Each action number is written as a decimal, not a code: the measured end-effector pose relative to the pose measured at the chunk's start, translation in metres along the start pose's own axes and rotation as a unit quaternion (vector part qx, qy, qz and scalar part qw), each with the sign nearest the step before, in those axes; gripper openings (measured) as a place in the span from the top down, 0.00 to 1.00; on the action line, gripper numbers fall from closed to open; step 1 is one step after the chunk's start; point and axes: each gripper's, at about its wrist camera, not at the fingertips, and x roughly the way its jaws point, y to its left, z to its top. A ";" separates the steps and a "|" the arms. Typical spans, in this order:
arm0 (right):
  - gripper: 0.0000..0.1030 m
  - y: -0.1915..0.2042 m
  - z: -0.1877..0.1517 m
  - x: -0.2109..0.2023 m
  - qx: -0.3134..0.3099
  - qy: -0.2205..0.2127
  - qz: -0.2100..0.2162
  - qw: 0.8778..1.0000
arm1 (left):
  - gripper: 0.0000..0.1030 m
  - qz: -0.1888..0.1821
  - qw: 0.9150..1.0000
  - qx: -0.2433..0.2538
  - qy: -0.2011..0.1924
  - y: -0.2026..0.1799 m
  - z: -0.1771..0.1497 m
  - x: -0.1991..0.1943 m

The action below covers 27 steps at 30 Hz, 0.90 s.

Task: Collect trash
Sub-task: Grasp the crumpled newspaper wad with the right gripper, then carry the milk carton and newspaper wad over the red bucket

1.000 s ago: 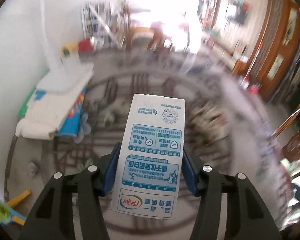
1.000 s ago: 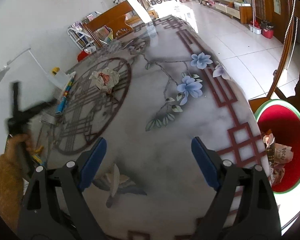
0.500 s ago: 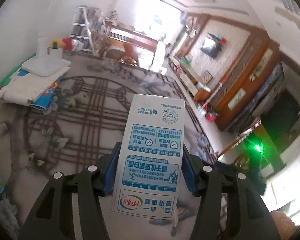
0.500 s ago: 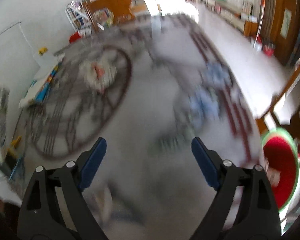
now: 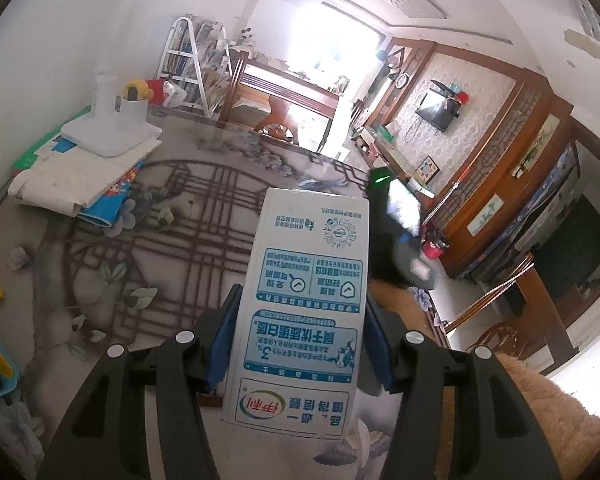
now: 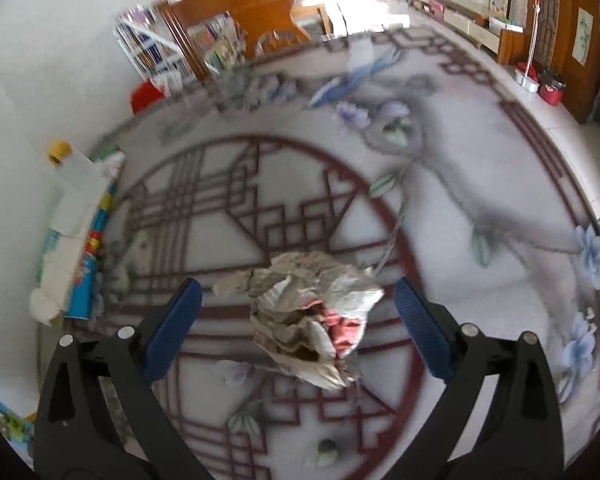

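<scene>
My left gripper [image 5: 296,344] is shut on a white and blue milk carton [image 5: 304,308] and holds it above the patterned table [image 5: 148,248]. In the right wrist view, a crumpled ball of paper [image 6: 308,320] with some red inside lies on the table [image 6: 460,264], between the blue pads of my right gripper [image 6: 298,330]. The right gripper is open, with a pad on each side of the paper and a gap to each. The other gripper shows blurred in the left wrist view [image 5: 400,216].
A stack of papers and a blue booklet [image 5: 80,172] lies at the table's left edge by the wall, also in the right wrist view [image 6: 76,248]. A small scrap [image 5: 18,258] lies near it. Wooden chairs [image 5: 284,100] stand beyond the table's far edge.
My right gripper has swept left across the table from near the red bin and now straddles the crumpled paper. My left gripper has turned right and still holds the carton.
</scene>
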 end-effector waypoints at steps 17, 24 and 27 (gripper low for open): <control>0.51 -0.003 -0.028 0.009 -0.060 0.017 -0.047 0.997 | 0.49 -0.005 1.000 -0.012 -0.006 0.005 0.004 -0.002; 0.31 -0.007 -0.033 0.005 -0.042 0.022 -0.034 0.998 | 0.49 -0.011 0.999 -0.032 -0.004 0.015 0.004 0.001; 0.26 -0.010 -0.031 0.002 -0.032 0.018 -0.037 0.999 | 0.49 -0.014 0.999 -0.039 0.000 0.017 0.003 0.003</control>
